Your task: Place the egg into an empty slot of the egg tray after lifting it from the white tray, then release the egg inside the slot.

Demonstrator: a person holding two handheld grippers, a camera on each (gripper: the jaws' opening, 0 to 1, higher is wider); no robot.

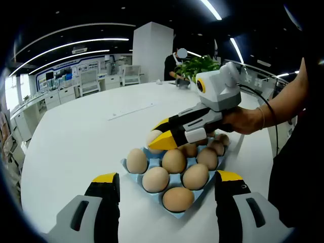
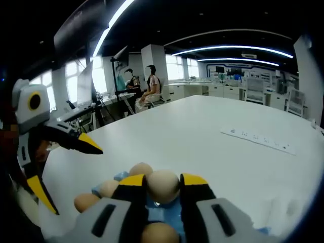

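One egg [image 2: 162, 186] sits clamped in the right hand-held gripper [image 2: 163, 188].

In the right gripper view we see the egg tray [image 2: 121, 177] mostly hidden behind the right gripper [image 2: 163, 188]; its fingers [image 2: 132, 186] cover the held egg's [image 2: 162, 185] sides; in the left gripper view that egg [image 1: 153, 136] is half hidden.

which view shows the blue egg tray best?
Left gripper view: the blue egg tray lies nearly whole between its open jaws, eggs countable. Right gripper view catches a sliver behind the right gripper and its egg.
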